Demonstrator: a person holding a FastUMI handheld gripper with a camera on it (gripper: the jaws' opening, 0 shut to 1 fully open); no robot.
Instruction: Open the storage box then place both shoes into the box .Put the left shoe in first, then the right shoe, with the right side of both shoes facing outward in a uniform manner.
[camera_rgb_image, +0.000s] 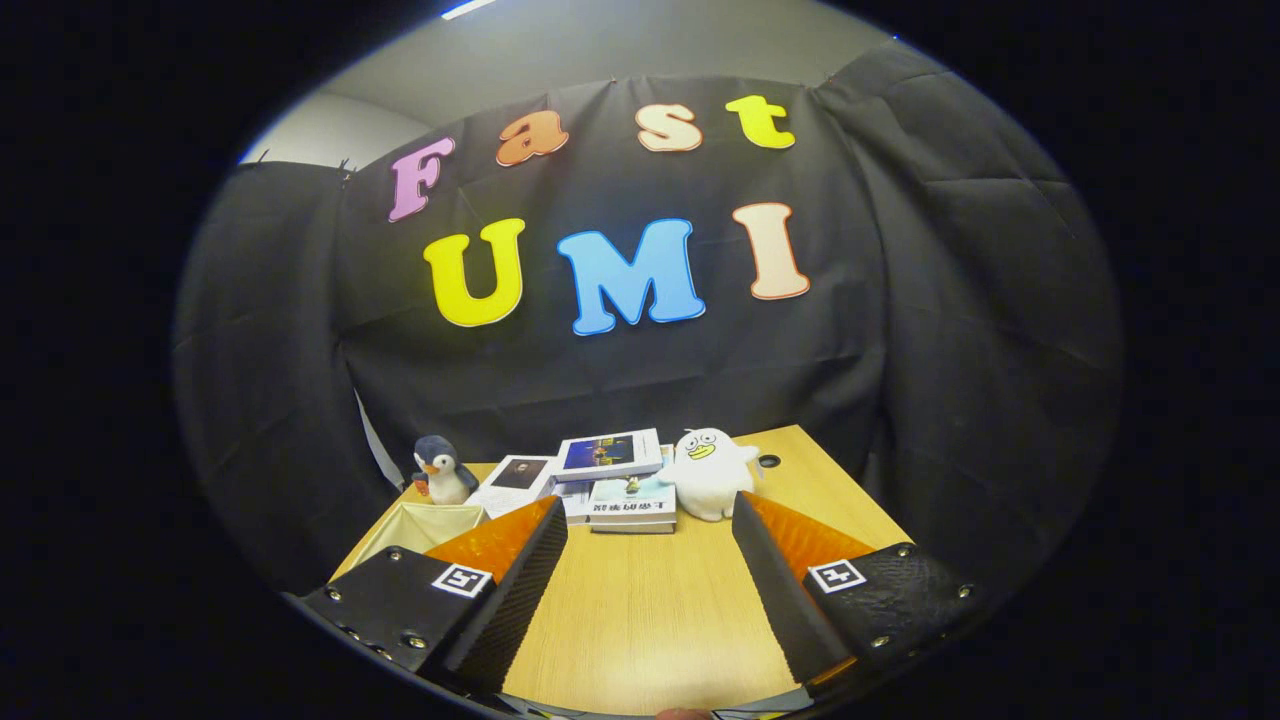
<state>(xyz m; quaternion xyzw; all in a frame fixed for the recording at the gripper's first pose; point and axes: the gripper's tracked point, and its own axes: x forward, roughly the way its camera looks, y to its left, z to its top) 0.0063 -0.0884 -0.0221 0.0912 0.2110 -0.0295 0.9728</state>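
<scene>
1. Partly hidden behind the left finger, a pale fabric storage box (425, 527) sits at the near-left side of the wooden table (650, 620); its top looks open, showing a light inner wall, though most of it is covered by the finger.
2. Down at the bottom of the gripper view, the gripper (650, 520) has its two fingers spread wide apart, with nothing between them but bare tabletop.
3. Just ahead of the fingers, near the middle of the table, lies a stack of books (625, 490); the topmost one has a dark blue picture on its cover and sits slightly askew on the ones beneath.
4. Beside that stack on its left lies another flat book (515, 480) with a white cover and a dark picture.
5. Touching or just beside the right of the stack stands a white plush duck (710, 472) with a yellow bill.
6. Beyond the storage box, at the far-left corner, a small plush penguin (442, 470) stands upright.
7. Behind the duck, a round cable hole (768, 461) is set into the tabletop.
</scene>
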